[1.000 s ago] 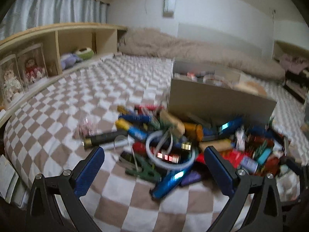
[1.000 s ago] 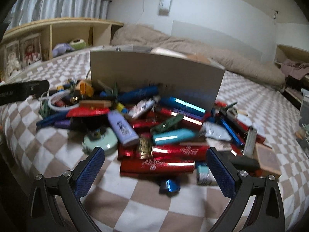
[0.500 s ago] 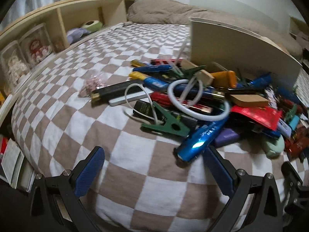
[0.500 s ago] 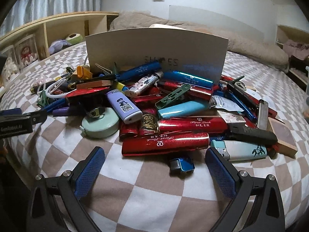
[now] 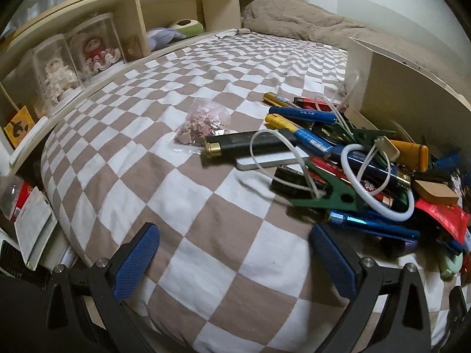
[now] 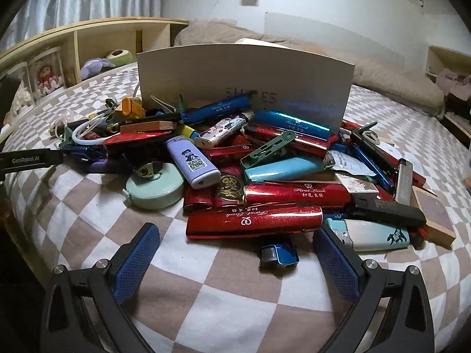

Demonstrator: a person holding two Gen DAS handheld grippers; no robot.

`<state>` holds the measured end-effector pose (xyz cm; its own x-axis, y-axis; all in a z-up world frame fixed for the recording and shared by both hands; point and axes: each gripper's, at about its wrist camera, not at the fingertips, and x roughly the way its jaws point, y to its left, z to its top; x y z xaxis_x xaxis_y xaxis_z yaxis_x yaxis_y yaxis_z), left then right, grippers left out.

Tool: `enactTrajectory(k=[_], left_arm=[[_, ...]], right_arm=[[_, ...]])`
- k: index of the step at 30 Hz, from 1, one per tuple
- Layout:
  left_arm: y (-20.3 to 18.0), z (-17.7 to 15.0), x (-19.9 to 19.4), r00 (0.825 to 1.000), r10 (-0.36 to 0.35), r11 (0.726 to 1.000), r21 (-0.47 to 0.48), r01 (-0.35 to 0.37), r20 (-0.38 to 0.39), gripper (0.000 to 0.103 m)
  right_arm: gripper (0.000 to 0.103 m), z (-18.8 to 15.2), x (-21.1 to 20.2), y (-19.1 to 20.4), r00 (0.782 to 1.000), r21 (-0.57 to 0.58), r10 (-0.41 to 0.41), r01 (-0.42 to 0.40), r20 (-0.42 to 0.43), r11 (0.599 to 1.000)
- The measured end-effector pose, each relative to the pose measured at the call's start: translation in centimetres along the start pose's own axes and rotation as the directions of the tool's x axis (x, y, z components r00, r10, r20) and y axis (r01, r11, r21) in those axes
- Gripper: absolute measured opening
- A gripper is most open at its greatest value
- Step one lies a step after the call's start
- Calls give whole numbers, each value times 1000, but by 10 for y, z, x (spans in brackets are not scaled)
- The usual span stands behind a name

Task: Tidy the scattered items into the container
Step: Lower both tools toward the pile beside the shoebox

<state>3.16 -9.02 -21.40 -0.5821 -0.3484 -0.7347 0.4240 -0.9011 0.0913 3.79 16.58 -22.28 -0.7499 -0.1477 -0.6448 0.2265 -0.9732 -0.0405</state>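
A heap of small items lies on the checkered bedspread [image 5: 206,235] in front of a beige cardboard box [image 6: 244,76]. In the right wrist view a long red shiny tube [image 6: 253,222] lies nearest, with a mint tape measure [image 6: 153,189], a lilac lighter [image 6: 191,161] and a small blue cap [image 6: 278,256] around it. My right gripper [image 6: 235,260] is open just short of the red tube. In the left wrist view a black lighter [image 5: 247,144], a green clip [image 5: 326,194] and a white ring [image 5: 376,182] lie at the heap's left end. My left gripper [image 5: 234,260] is open over bare bedspread.
A clear bag of pink bits [image 5: 203,126] lies apart to the left of the heap. A wooden shelf [image 5: 88,44] with boxed dolls runs along the left side. A beige blanket [image 5: 300,20] lies at the far end. The bed edge drops off at the lower left, over books [image 5: 35,229].
Both grippers have moved lower and closer to the heap. The left view has swung leftward, so the heap now sits at its right. Both stay open.
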Motion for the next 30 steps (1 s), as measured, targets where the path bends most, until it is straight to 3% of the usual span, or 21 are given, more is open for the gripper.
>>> enactTrajectory(k=[7,14,20,25,30], left_arm=[[-18,-8,-8,993,-118,988,100,117,4,103],[-48,-13,-16,966,-258,953,163,257,-10,103],[-61,-3,-12,964,-267,954,138,265,0,103],[-77,-1,-17,945,-327,936,133,325,-12,103],[-92,-5,-17,950,-310,940,141,312,-34,103]], right_arm=[[103,7,-4,8,999,-103,-39,40,14,994],[103,12,-4,10,997,-136,-82,83,15,987],[103,18,2,6,997,-83,-73,73,-8,994],[103,20,6,8,998,-62,-61,59,-30,996],[103,19,7,7,997,-50,-56,54,-51,997]])
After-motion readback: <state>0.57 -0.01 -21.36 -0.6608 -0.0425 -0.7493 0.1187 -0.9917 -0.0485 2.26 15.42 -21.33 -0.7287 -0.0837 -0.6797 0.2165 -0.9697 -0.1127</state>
